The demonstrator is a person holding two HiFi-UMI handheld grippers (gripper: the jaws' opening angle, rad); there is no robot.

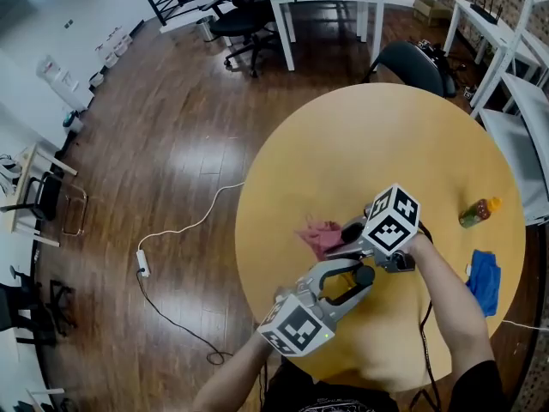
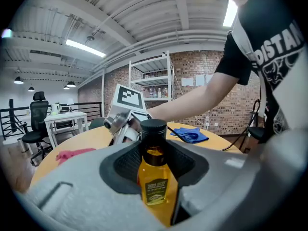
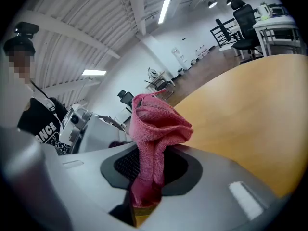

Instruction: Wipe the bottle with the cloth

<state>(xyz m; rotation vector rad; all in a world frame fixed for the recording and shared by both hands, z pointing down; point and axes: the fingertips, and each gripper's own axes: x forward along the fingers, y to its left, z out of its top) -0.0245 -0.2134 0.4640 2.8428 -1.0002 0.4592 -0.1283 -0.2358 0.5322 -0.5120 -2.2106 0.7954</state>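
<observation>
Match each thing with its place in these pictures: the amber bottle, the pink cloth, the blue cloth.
Things:
1. amber bottle
2. pink cloth
3. blue cloth

Places:
A. lying on the round table
B. gripped between the jaws of the left gripper
C. gripped between the jaws of the right gripper

Pairs: 1-B, 2-C, 3-A

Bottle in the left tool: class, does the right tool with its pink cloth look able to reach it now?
Probably yes. The left tool holds the bottle with its cap bare, and the right tool, gripping the pink cloth, is close by with nothing between.
</observation>
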